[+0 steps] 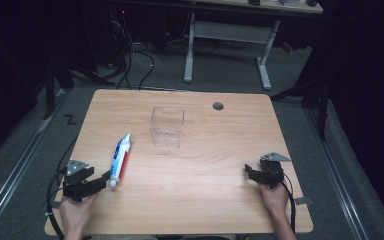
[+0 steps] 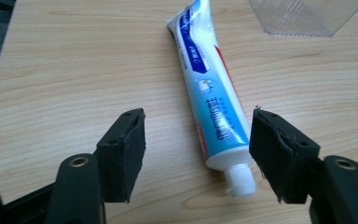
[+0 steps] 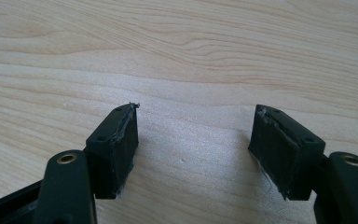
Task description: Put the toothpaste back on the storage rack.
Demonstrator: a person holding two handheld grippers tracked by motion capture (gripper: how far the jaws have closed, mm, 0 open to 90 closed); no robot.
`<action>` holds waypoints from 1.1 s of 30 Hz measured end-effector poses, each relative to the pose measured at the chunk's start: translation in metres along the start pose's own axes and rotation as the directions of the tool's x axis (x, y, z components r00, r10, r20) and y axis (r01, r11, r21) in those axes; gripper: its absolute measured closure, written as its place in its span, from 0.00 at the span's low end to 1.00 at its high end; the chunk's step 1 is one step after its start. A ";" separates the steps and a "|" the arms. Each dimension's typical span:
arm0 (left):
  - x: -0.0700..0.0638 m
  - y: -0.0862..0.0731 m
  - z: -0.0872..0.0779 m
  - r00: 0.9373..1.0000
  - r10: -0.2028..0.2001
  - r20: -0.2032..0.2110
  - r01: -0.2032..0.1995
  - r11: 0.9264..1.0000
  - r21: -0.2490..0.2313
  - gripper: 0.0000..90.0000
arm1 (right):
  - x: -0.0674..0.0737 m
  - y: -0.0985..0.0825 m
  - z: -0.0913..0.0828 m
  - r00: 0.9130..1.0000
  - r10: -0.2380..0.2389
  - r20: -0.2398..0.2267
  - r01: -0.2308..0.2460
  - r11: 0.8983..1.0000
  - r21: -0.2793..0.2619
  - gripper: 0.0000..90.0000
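Left tongs (image 1: pixel 102 178) sit low at the near left corner of the worktop (image 1: pixel 215 200), held in the person's left hand (image 1: pixel 75 212). Jaws stand wide apart with nothing gripped. In the left gripper view the capped end of the toothpaste tube (image 2: pixel 214 112) lies between the two pads: the white cap (image 2: pixel 240 181) sits just beside the right-hand pad (image 2: pixel 272 154), whether touching I cannot tell, and well clear of the left-hand pad (image 2: pixel 121 156). Neither pad presses on the tube.

The tube lies flat on the wood, cap toward the person, crimped end pointing away and slightly right toward the clear plastic box (image 1: pixel 167 127). The tube is white and blue with a red stripe along one edge. Tube and box lie apart; the box stands upright near the middle of the worktop, open at the top.

Right tongs (image 1: pixel 250 173) rest near the right edge, in the right hand (image 1: pixel 274 200). In the right gripper view the jaws are spread wide over bare wood, holding nothing.

A round cable hole (image 1: pixel 218 106) shows in the far part of the worktop, right of the box.
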State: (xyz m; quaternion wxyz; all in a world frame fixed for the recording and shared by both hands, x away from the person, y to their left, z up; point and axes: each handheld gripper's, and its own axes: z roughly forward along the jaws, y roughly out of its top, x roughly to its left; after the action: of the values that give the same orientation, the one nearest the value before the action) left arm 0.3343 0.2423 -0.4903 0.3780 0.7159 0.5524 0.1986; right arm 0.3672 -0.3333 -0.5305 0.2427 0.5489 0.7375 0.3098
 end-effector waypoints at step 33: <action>-0.018 0.056 0.039 0.999 0.032 0.036 -0.035 0.995 0.095 0.41 | 0.000 0.000 0.000 1.000 0.001 0.000 -0.001 1.000 0.000 0.36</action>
State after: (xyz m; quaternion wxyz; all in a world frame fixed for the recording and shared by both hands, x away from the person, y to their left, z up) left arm 0.3925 0.2071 -0.4700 0.3493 0.7457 0.5426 0.1662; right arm 0.3673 -0.3332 -0.5305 0.2426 0.5491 0.7373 0.3098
